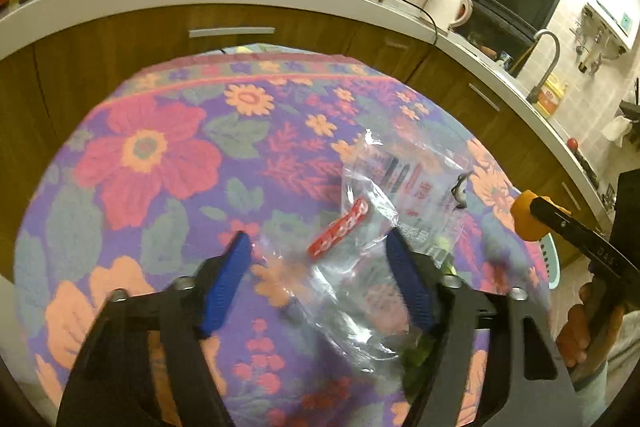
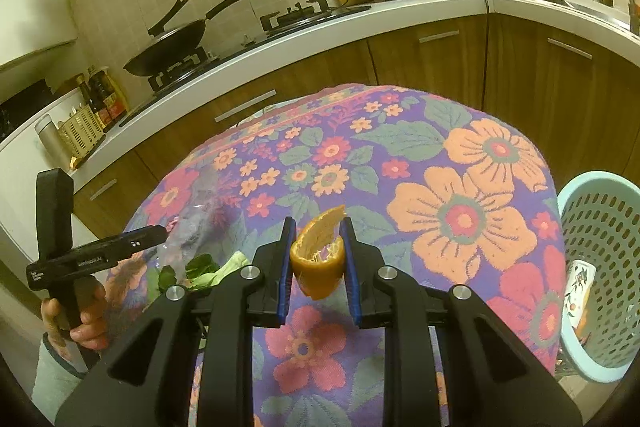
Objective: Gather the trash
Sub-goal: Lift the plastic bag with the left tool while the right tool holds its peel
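The right hand-held gripper (image 2: 318,239) has its blue-padded jaws clamped on a curled piece of orange peel (image 2: 318,255), held above the desk covered in a purple cloth with large pink and orange flowers (image 2: 460,187). The left hand-held gripper (image 1: 320,247) stands with its jaws apart over the same floral desk, and a crumpled clear plastic wrapper with a red printed label (image 1: 372,227) lies on the cloth between them; the blue pads do not press on it. Green leafy vegetable scraps (image 2: 200,273) lie on the desk just beside that wrapper, at its near edge. A pale blue perforated plastic basket (image 2: 600,267) sits off the desk's right edge, with a printed carton (image 2: 580,291) inside it.
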The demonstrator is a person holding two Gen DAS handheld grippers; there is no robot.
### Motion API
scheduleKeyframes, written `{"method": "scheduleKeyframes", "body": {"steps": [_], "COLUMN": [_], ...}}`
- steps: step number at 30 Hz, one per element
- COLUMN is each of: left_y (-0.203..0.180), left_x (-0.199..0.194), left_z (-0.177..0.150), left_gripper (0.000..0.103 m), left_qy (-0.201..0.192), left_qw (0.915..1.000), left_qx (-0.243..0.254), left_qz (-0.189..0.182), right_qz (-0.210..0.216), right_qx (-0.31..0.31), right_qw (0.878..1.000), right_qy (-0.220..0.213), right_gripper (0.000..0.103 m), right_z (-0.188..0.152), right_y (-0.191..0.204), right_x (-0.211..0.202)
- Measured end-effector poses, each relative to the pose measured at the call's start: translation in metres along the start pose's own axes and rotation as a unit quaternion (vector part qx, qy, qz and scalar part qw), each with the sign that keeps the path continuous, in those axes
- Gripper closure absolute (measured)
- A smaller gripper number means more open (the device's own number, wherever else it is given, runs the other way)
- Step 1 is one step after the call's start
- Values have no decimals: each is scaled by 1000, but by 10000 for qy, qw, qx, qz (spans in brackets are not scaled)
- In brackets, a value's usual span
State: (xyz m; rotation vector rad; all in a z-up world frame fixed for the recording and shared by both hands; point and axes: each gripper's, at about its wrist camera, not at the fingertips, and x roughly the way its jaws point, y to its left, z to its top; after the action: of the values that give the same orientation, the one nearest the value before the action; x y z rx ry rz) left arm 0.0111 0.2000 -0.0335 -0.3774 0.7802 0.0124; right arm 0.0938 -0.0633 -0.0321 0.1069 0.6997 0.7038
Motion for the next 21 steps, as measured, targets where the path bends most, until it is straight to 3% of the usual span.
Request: {"method": "scheduleKeyframes", "body": {"steps": [2, 6, 11, 17, 21], "left_y": [-7, -23, -32, -56, -73], "left_x": [10, 16, -4, -24, -27], "left_z": [-4, -10, 0, 22, 40], "left_gripper": [83, 91, 99, 100, 100], "left_qy": [190, 157, -273, -719, -858], "left_qw": [9997, 9979, 9987, 9968, 9957], "left_qx": [80, 423, 352, 339, 202], "left_qz": [114, 462, 227, 49, -269], "right_qz": [12, -6, -51, -118, -167], "right_qx": [-9, -4, 73, 240, 349], "right_qw": [10000, 10000, 9998, 9988, 9978], "right_qy": [4, -42, -158, -400, -542], "right_gripper": [84, 84, 84, 84, 84], "right_z": [-1, -2, 0, 4, 5], "right_y": [1, -1, -10, -30, -48], "right_x": [0, -5, -15, -32, -43]}}
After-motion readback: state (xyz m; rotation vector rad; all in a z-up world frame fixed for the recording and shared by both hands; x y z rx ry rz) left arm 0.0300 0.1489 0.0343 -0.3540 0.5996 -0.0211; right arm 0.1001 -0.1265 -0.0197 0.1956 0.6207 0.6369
